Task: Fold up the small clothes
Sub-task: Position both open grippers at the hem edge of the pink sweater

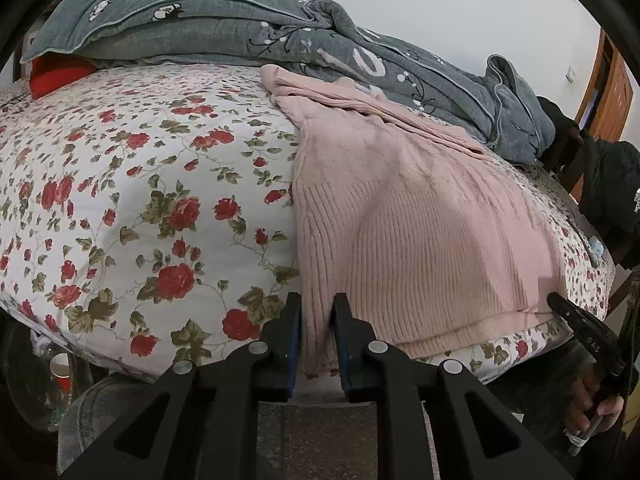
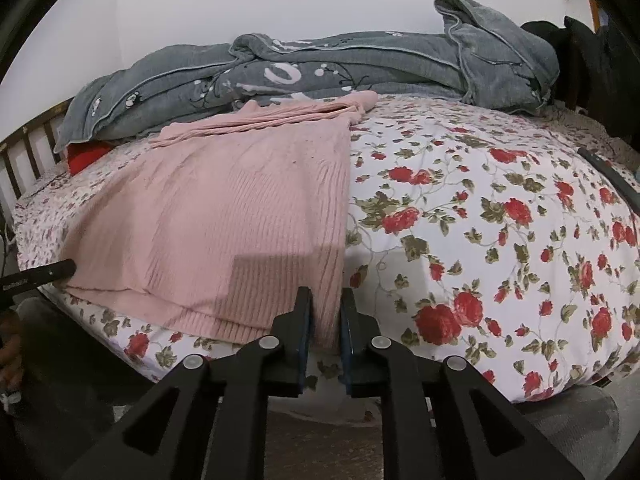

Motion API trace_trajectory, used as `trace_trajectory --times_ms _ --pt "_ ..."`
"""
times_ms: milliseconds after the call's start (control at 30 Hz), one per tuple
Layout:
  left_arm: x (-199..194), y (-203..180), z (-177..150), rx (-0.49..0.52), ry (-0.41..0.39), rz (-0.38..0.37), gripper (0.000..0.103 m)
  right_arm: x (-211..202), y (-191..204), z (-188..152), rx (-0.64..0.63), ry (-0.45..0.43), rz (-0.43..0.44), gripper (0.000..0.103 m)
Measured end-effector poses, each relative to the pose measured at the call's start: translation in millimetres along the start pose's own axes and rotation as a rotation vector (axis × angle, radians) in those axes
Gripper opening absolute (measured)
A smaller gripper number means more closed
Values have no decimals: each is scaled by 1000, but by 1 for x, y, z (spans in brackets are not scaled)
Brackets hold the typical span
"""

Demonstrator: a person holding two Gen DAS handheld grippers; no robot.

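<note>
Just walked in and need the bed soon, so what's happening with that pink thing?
A person is folding a pink sweater on the flowered bedspread. The left gripper and right gripper each have a near corner of its hem between their fingers, jaws only slightly apart. The sweater lies mostly flat, sleeves bunched toward the grey blanket. The fold looks barely started.

the sweater [image 1: 420,216] in front of the left claw [image 1: 316,312] was soft pink with little knitted ribs running up and down. the bed cover [image 1: 140,184] to the left of that claw was white with red roses and green leaves. far behind the sweater, the quilt [image 1: 224,28] was grey-blue with white flowers and thin black stems. a red thing [image 1: 56,76] peeked out under it. both claws were black with blue pads [image 2: 305,320].
</note>
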State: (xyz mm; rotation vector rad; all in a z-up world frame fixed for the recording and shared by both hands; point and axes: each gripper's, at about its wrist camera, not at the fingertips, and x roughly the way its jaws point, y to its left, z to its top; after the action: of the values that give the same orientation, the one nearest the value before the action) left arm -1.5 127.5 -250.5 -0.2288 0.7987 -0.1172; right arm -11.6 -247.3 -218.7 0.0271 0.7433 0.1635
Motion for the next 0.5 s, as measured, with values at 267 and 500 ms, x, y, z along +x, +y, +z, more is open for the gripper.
trace_trajectory --times_ms 267,500 --pt "0 1 0 -10 -2 -4 16 0 -5 2 20 15 33 16" --pt "0 0 0 -6 -1 -9 18 0 0 1 -4 19 54 33"
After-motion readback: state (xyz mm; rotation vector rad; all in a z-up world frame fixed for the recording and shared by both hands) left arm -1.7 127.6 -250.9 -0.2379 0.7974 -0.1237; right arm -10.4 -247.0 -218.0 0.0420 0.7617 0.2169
